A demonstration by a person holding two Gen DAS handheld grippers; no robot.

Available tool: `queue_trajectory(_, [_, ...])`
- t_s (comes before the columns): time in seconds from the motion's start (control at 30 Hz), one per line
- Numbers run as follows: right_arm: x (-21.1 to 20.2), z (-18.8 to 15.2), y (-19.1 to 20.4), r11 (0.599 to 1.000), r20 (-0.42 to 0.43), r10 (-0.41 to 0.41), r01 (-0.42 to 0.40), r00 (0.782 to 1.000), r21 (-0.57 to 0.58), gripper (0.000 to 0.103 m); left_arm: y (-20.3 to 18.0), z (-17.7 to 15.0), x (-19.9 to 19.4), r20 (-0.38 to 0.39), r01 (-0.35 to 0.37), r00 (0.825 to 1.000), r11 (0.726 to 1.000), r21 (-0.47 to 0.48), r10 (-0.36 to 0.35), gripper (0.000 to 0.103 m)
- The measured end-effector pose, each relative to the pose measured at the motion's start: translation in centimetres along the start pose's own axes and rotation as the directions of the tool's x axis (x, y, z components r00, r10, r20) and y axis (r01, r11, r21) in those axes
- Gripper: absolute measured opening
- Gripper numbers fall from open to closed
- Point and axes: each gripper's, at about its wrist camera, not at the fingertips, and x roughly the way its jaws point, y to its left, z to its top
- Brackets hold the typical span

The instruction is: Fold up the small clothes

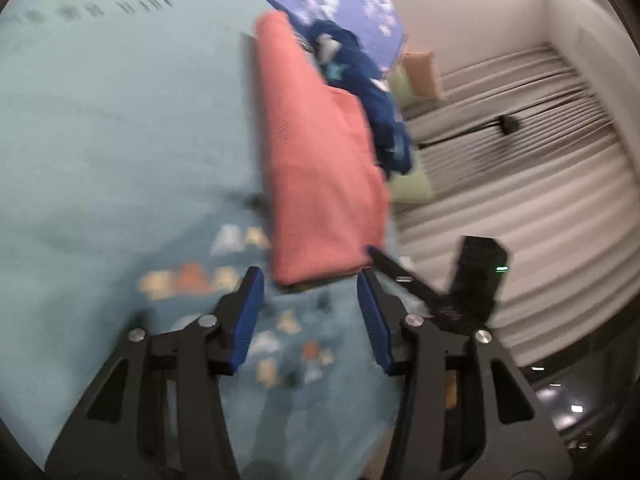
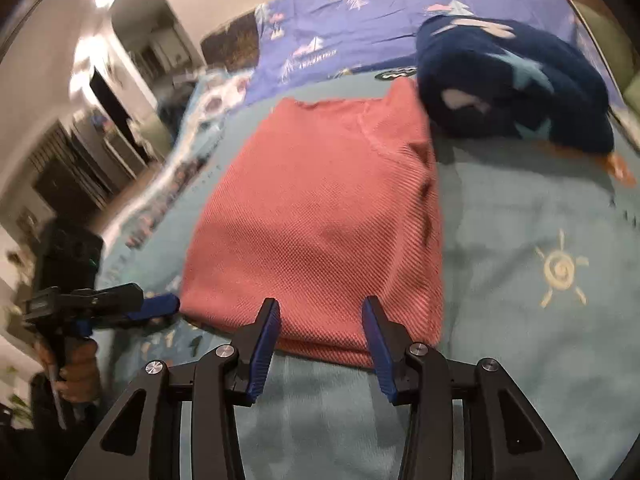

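The pink garment (image 2: 320, 216) lies flat at frame centre on the teal bedspread (image 2: 520, 208) (already folded narrow, apparently). Both the right gripper (image 2: 320, 316) and left gripper (image 1: 310, 284) stand open at its near hem, gripping nothing, likely to lift it.

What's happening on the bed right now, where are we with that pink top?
A person holds a pair of tongs in each hand over a pink knit top lying flat and partly folded on the teal bedsheet. The right tongs sit open at its near edge, the fabric between the fingers but not pinched. The left tongs are open too, just short of the top's near left corner. A crumpled dark blue garment waits beyond the top, unfolded.
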Motion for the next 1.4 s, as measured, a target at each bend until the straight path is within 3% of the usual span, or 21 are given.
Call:
queue_trajectory(0.07, [-1.2, 0.1, 0.4, 0.998, -0.004, -0.067, 0.067, 0.998, -0.010, 0.044, -0.5, 0.5, -2.0, 0.066, -0.086, 0.994, 0.996, 0.037, 0.084, 0.056])
queue_trajectory(0.13, [-2.7, 0.6, 1.4, 0.988, 0.043, -0.148, 0.150, 0.988, -0.046, 0.045, -1.0, 2.2, -3.0, 0.112, -0.068, 0.992, 0.997, 0.040, 0.063, 0.057])
queue_trajectory(0.2, [-3.8, 1.8, 2.3, 0.989, 0.096, -0.131, 0.137, 0.987, -0.056, 0.052, -2.1, 4.0, -2.8, 0.127, -0.031, 0.992, 0.999, 0.038, 0.026, 0.058])
queue_trajectory(0.27, [-3.7, 3.4, 3.3, 0.989, 0.130, -0.118, 0.128, 0.985, -0.073, 0.052, -3.5, 5.5, -2.0, 0.161, -0.037, 0.987, 0.997, 0.072, 0.025, 0.066])
queue_trajectory(0.33, [-2.5, 5.5, 4.5, 0.983, 0.158, -0.126, 0.145, 0.979, -0.109, 0.052, -4.8, 6.9, -0.1, 0.159, -0.041, 0.987, 0.993, 0.110, 0.023, 0.067])
queue_trajectory(0.43, [0.6, 7.2, 4.2, 0.988, 0.131, -0.104, 0.118, 0.986, -0.099, 0.052, -5.3, 8.5, 5.0, 0.078, -0.072, 0.995, 0.990, 0.125, 0.063, 0.067])
queue_trajectory(0.5, [3.5, 7.3, 2.5, 0.992, 0.067, -0.111, 0.114, 0.992, -0.053, 0.052, -4.2, 8.5, 7.8, 0.021, -0.114, 0.993, 0.988, 0.106, 0.112, 0.067])
queue_trajectory(0.57, [5.1, 6.4, 0.3, 0.995, 0.037, -0.099, 0.100, 0.994, -0.016, 0.051, -3.6, 8.1, 7.7, 0.032, -0.082, 0.996, 0.988, 0.127, 0.078, 0.067])
queue_trajectory(0.67, [3.3, 6.5, -0.7, 0.997, 0.044, -0.062, 0.061, 0.997, 0.038, 0.051, -4.1, 8.6, 6.3, 0.001, -0.077, 0.997, 0.993, 0.087, 0.077, 0.067])
queue_trajectory(0.73, [1.6, 7.1, -0.5, 0.996, 0.070, -0.078, 0.075, 0.994, 0.053, 0.052, -5.0, 9.6, 4.6, 0.050, -0.066, 0.997, 0.993, 0.095, 0.061, 0.067])
queue_trajectory(0.8, [0.3, 8.5, 0.2, 0.995, 0.115, -0.094, 0.090, 0.989, 0.033, 0.053, -6.1, 11.2, 3.8, 0.124, -0.119, 0.987, 0.982, 0.147, 0.101, 0.069])
queue_trajectory(0.87, [0.1, 10.2, 1.3, 0.996, 0.137, -0.090, 0.090, 0.986, 0.008, 0.053, -6.2, 13.1, 4.9, 0.128, -0.148, 0.983, 0.977, 0.151, 0.129, 0.070])
queue_trajectory(0.93, [0.8, 11.3, 2.2, 0.994, 0.143, -0.105, 0.109, 0.984, -0.024, 0.054, -5.7, 14.8, 6.9, 0.105, -0.123, 0.989, 0.981, 0.148, 0.108, 0.071])
queue_trajectory(0.97, [1.5, 11.6, 2.6, 0.993, 0.137, -0.105, 0.111, 0.985, -0.035, 0.054, -5.2, 15.6, 8.1, 0.094, -0.126, 0.989, 0.982, 0.141, 0.114, 0.073])
queue_trajectory(1.07, [5.1, 11.5, 2.2, 0.990, 0.059, -0.133, 0.135, 0.989, -0.034, 0.054, -2.4, 16.7, 12.1, 0.027, -0.224, 0.975, 0.970, 0.100, 0.222, 0.071])
queue_trajectory(1.13, [7.8, 10.4, 1.2, 0.982, 0.000, -0.183, 0.183, 0.983, -0.039, 0.055, -2.8, 16.4, 12.3, 0.085, -0.245, 0.969, 0.956, 0.161, 0.234, 0.070])
queue_trajectory(1.2, [7.6, 9.4, 1.7, 0.973, 0.058, -0.207, 0.212, 0.977, -0.094, 0.057, -4.1, 16.1, 11.5, 0.122, -0.288, 0.955, 0.940, 0.184, 0.269, 0.070])
queue_trajectory(1.23, [7.2, 9.3, 2.1, 0.968, 0.047, -0.221, 0.225, 0.974, -0.107, 0.060, -4.5, 15.9, 10.9, 0.149, -0.304, 0.949, 0.933, 0.191, 0.278, 0.070])
queue_trajectory(1.3, [5.7, 9.2, 2.3, 0.979, 0.021, -0.191, 0.192, 0.981, -0.075, 0.066, -4.7, 15.8, 9.3, 0.178, -0.307, 0.945, 0.933, 0.186, 0.276, 0.070])
queue_trajectory(1.4, [2.3, 7.8, 1.9, 0.997, 0.073, -0.079, 0.078, 0.994, 0.015, 0.072, -3.4, 16.0, 8.1, 0.118, -0.271, 0.959, 0.953, 0.132, 0.257, 0.071])
